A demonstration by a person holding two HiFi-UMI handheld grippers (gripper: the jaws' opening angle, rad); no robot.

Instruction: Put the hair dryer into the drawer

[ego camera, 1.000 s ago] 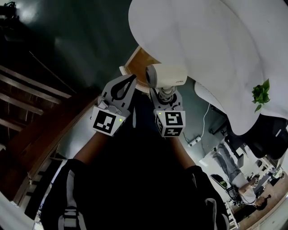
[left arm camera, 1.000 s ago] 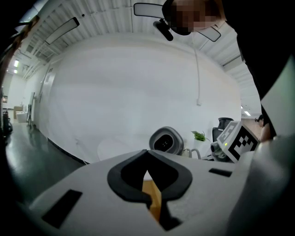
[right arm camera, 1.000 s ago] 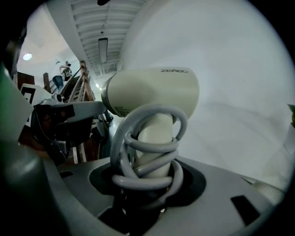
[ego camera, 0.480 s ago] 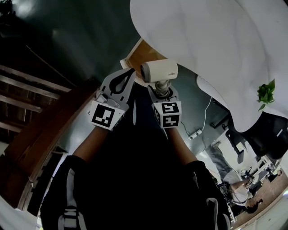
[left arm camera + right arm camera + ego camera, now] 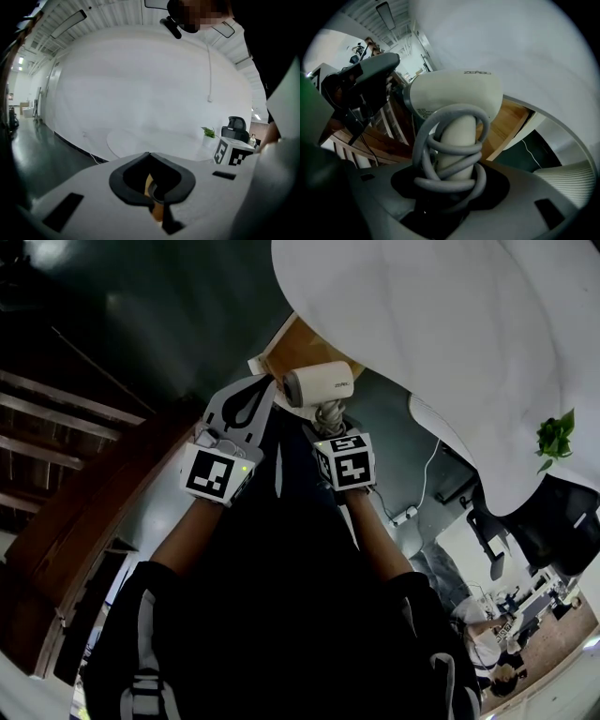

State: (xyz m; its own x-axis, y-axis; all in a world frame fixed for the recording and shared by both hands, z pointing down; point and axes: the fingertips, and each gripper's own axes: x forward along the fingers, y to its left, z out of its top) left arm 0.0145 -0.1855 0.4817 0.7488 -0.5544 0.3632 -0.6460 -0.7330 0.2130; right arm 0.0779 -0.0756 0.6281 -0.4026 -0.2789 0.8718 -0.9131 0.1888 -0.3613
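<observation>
A cream hair dryer (image 5: 319, 383) with its grey cord wound round the handle is held by my right gripper (image 5: 329, 414), which is shut on that handle. In the right gripper view the hair dryer (image 5: 454, 91) fills the middle, the cord coils sitting just above my right gripper (image 5: 450, 180). The dryer's barrel hangs just at the near edge of the open wooden drawer (image 5: 292, 345), whose board (image 5: 512, 123) shows behind it. My left gripper (image 5: 263, 384) is beside the dryer on its left, shut and holding nothing. In its own view my left gripper (image 5: 150, 157) points at the white wall.
A large white rounded body (image 5: 450, 334) overhangs the drawer at the upper right. Dark wooden rails (image 5: 66, 427) run along the left. A small green plant (image 5: 555, 435) and a power strip (image 5: 405, 514) on the dark floor lie to the right.
Both grippers have shifted up the picture toward the drawer. The hair dryer has moved left and tipped downward with the right gripper, now nearer the drawer's edge.
</observation>
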